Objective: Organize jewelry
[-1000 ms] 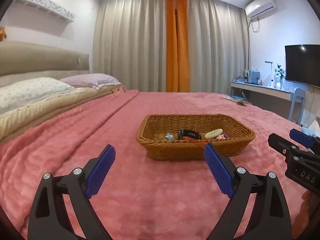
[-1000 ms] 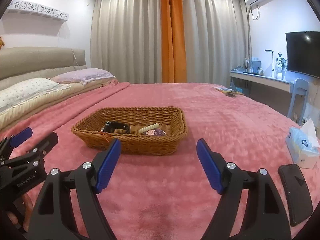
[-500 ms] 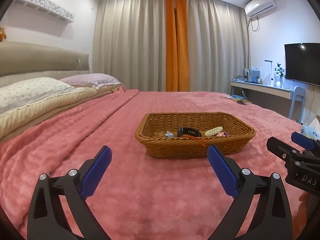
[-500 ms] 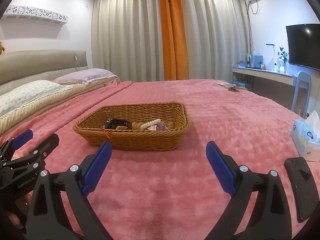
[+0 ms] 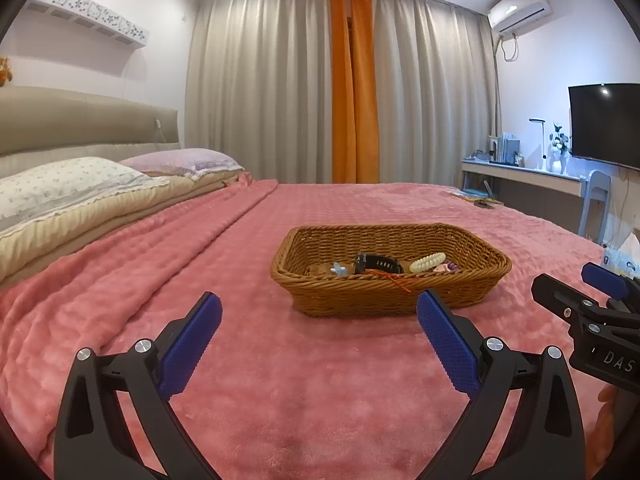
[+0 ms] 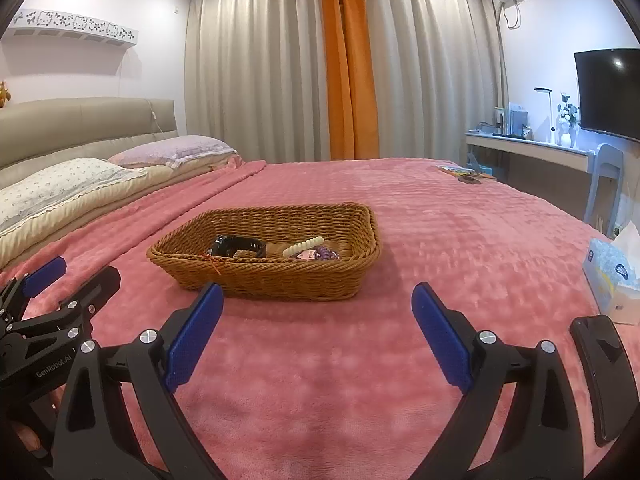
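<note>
The left claw [image 5: 318, 320] is spread wide, its two blue pads [image 5: 190, 344] far from each other, and it holds nothing and touches nothing; it hangs a little above the pink blanket [image 5: 280, 380] of the bed. The right claw [image 6: 316, 320] is released in the same way, with a wide gap between its blue pads [image 6: 440, 340], also with nothing inside and above the blanket. The two claws are side by side, and each one appears at the edge of the other camera view. The wicker basket [image 5: 472, 280] stands on the blanket in front of both claws, apart from them, not touched by any finger. From the left wrist view the basket is ahead and a little toward the right finger; from the right wrist view it is ahead and toward the left finger. Inside the basket lie the jewelry pieces: a black watch [image 5: 378, 264], a cream spiral hair tie [image 5: 427, 262], a small light blue piece [image 5: 339, 268] and a purple item [image 6: 326, 254], and a thin red cord [image 5: 398, 280] hangs over the near rim. At the right of the right claw, a tissue pack [image 6: 610, 276] and a dark phone [image 6: 604, 376] lie on the blanket.
</note>
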The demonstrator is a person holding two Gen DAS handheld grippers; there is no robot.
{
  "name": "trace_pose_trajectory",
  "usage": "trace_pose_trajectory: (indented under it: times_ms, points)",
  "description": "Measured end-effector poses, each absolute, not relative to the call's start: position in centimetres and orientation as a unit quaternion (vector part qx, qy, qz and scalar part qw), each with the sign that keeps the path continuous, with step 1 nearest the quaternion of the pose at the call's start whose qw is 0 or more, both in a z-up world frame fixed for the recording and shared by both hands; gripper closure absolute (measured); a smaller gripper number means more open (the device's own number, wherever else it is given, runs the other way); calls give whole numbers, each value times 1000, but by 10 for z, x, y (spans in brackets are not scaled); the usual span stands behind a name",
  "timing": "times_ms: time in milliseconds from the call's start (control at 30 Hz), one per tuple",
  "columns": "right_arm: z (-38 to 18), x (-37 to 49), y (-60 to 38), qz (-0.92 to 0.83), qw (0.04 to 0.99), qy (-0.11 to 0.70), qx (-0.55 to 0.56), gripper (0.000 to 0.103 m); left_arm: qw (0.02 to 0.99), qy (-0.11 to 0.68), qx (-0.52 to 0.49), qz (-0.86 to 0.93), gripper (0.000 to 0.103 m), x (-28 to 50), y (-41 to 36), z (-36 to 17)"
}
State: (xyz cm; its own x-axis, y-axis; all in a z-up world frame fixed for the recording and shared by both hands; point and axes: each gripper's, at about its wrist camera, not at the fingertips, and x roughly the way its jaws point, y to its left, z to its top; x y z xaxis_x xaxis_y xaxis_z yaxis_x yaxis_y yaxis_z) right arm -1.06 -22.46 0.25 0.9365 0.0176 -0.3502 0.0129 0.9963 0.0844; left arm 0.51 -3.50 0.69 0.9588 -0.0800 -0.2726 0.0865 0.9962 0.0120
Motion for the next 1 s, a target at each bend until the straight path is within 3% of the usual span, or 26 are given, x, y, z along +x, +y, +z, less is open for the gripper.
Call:
trace_pose_trajectory:
  times_ms: [1000]
  points:
    - [1,-12,-219,-9,983,179,32,12,989,144,12,-40,8,4,-37,5]
